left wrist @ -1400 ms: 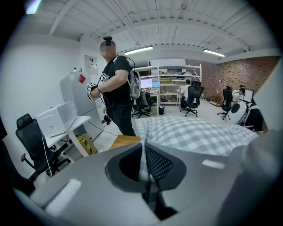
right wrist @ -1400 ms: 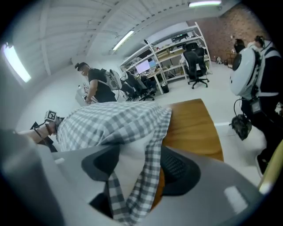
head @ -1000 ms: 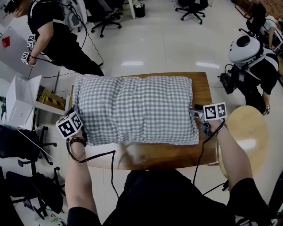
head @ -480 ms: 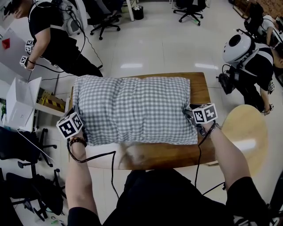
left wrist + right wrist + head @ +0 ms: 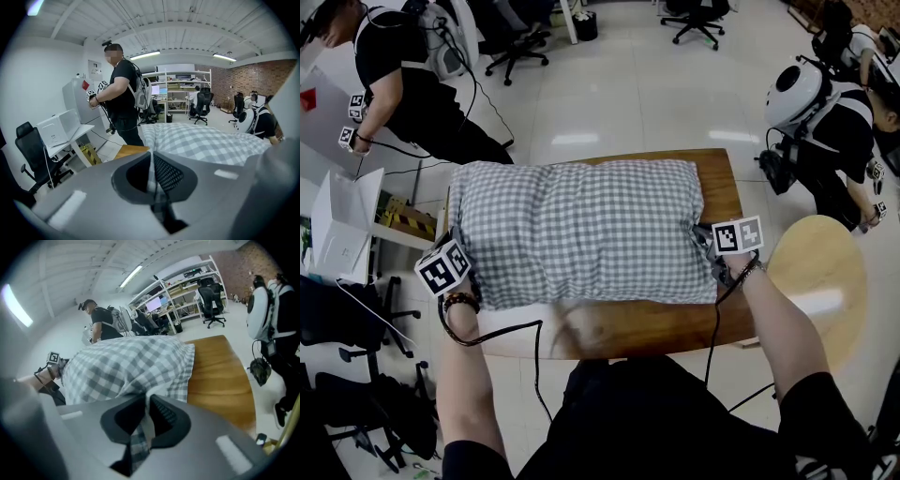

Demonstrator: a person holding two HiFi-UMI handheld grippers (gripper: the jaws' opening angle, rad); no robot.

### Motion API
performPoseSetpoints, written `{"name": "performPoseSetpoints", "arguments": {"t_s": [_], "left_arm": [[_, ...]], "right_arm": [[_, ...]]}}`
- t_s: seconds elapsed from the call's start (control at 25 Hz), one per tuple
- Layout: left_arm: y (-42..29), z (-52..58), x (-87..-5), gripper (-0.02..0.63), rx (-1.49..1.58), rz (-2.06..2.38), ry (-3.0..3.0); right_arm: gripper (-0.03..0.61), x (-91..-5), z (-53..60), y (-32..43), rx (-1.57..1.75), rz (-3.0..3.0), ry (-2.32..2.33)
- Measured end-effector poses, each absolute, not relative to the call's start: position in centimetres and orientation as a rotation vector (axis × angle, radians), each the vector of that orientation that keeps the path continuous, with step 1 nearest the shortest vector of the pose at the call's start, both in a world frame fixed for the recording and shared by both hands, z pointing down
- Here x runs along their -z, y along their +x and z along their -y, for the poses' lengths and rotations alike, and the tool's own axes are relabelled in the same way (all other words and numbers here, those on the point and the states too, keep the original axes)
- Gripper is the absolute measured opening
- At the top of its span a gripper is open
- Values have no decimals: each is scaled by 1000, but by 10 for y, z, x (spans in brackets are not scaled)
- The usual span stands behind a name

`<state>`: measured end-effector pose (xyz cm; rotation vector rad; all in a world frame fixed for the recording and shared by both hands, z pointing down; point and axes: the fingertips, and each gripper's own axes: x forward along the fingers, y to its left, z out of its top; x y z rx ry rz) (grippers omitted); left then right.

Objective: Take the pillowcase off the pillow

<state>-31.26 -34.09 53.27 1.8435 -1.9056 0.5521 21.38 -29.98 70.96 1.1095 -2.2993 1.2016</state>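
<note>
bright overhead strip lighting — floor glare, fisheye-warped edges, blurred near foreground.

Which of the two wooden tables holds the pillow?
The rectangular table under the pillow; the round table stands beside it at the right.

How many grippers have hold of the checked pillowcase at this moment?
2. The left gripper pinches the pillowcase at its near left corner. The right gripper, whose jaws have just been closing, pinches cloth at the right edge. Neither is hidden.
</note>
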Motion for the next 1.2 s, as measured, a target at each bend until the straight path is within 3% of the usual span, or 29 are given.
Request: {"name": "performPoseSetpoints", "arguments": {"t_s": [1.2], "left_arm": [[-373,281,-466,5,-129,2078,1748]], "right_arm": [[12,-657,250,263,-846,2232,1331]]}}
